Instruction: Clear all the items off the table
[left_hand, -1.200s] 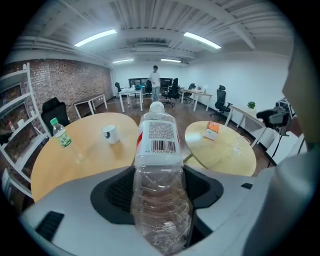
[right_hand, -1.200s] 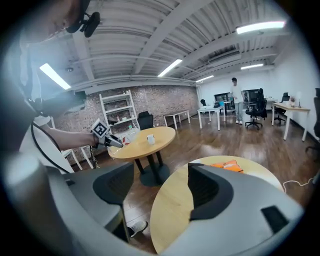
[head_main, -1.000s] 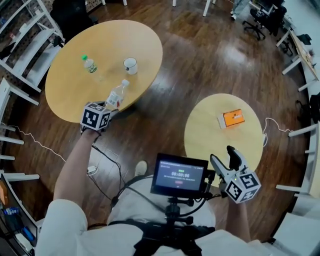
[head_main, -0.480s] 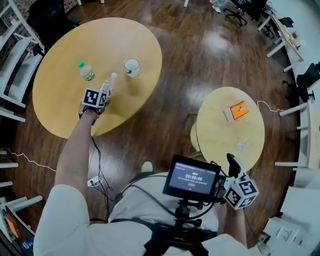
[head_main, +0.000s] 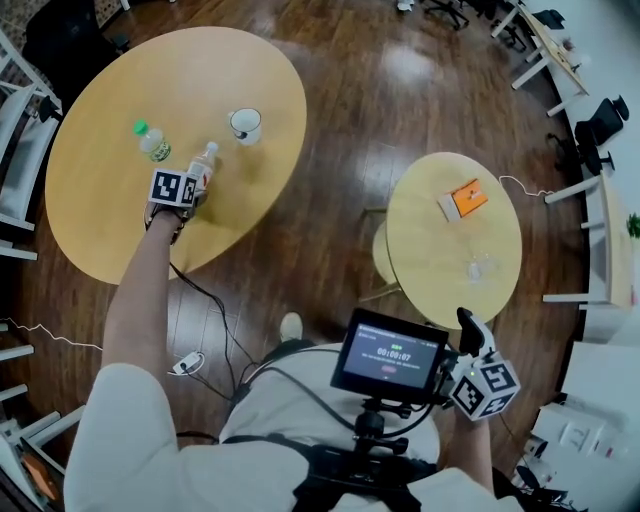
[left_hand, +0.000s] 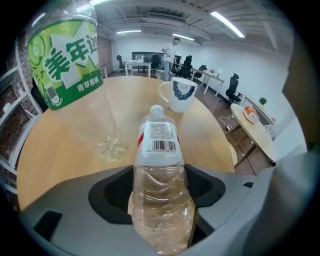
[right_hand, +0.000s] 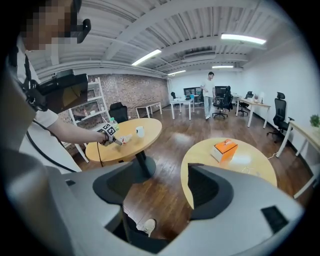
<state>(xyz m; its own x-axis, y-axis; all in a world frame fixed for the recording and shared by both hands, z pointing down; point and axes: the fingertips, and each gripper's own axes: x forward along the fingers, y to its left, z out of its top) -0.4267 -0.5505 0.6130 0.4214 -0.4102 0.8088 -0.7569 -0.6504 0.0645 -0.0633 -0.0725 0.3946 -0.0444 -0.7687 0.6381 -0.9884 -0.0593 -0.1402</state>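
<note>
The left tongs (left_hand: 160, 180) reached over the big round tabletop (head_main: 100, 220) with a clear bottle (left_hand: 159, 150) between their jaws. The jaws had just been parting, though the pads looked to be against its sides. The bottle stood near the middle of that tabletop, between a green-capped bottle (head_main: 150, 142) towards the far left edge and a mug (head_main: 244, 125) towards the far right edge, apart from both. Its base was hidden behind the jaws, so whether it sat flat on the wood could not be told.

This read as a release. To do it well, the base should bear the weight before the pads let go. The jaws should then open evenly, so neither side nudges the thin plastic over. The tongs should draw straight back along their own line, without swinging left into the green-capped bottle.

The right tongs (right_hand: 166, 190) hung by the person's side, jaws apart with nothing between them. An orange box (head_main: 464, 199) lay near the far edge of the small tabletop (head_main: 430, 250), not yet cleared.
</note>
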